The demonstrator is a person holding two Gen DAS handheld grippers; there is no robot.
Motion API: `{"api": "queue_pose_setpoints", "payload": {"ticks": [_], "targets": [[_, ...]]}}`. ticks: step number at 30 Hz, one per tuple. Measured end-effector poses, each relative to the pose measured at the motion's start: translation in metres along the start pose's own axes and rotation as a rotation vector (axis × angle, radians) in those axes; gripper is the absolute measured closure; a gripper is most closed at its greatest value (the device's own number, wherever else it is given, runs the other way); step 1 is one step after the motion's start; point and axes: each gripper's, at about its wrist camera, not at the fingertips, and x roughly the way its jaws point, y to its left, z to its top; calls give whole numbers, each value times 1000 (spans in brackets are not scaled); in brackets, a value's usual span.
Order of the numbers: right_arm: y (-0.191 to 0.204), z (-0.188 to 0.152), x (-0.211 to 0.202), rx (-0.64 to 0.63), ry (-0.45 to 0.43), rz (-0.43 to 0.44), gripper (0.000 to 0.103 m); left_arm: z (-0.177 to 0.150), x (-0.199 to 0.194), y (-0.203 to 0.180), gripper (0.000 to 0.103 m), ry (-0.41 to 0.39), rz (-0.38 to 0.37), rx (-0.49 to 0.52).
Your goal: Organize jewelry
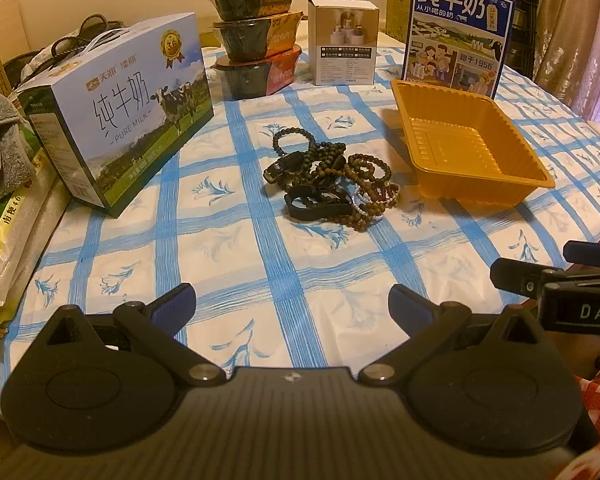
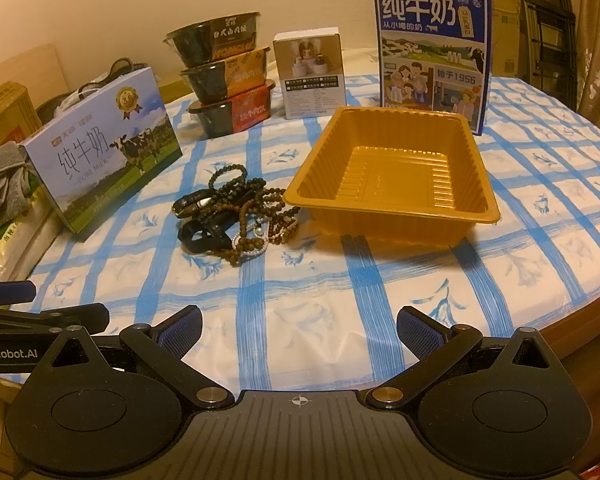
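Both the left gripper (image 1: 292, 304) and right gripper (image 2: 299, 326) hover spread wide, holding nothing, short of the jewelry pile (image 1: 332, 178) beside the orange tray (image 1: 472, 172).

Bare tablecloth (image 2: 300, 320) before jewelry pile (image 2: 236, 216); boxes (image 2: 100, 144) behind.

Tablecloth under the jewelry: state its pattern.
White tablecloth with a blue grid and small blue flowers; clearest in the right wrist view.

Tangled heap of jewelry (image 1: 330, 178) (image 2: 236, 216) on the blue-checked cloth: dark and brown bead bracelets looped over one another, black bands at the near side, a pale beaded strand at the heap's 5 o'clock edge; orange plastic tray (image 1: 466, 178) (image 2: 320, 196) at 3 o'clock of the heap, upright, ribbed inside, nothing in it; heap and tray near, not touching.
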Motion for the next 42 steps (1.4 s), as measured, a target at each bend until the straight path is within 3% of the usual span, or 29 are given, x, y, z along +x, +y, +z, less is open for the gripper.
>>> {"api": "queue_pose_setpoints", "payload": {"ticks": [42], "targets": [[3, 2, 1, -3, 1, 1, 0, 3, -2, -1, 1, 3, -6, -11]]}}
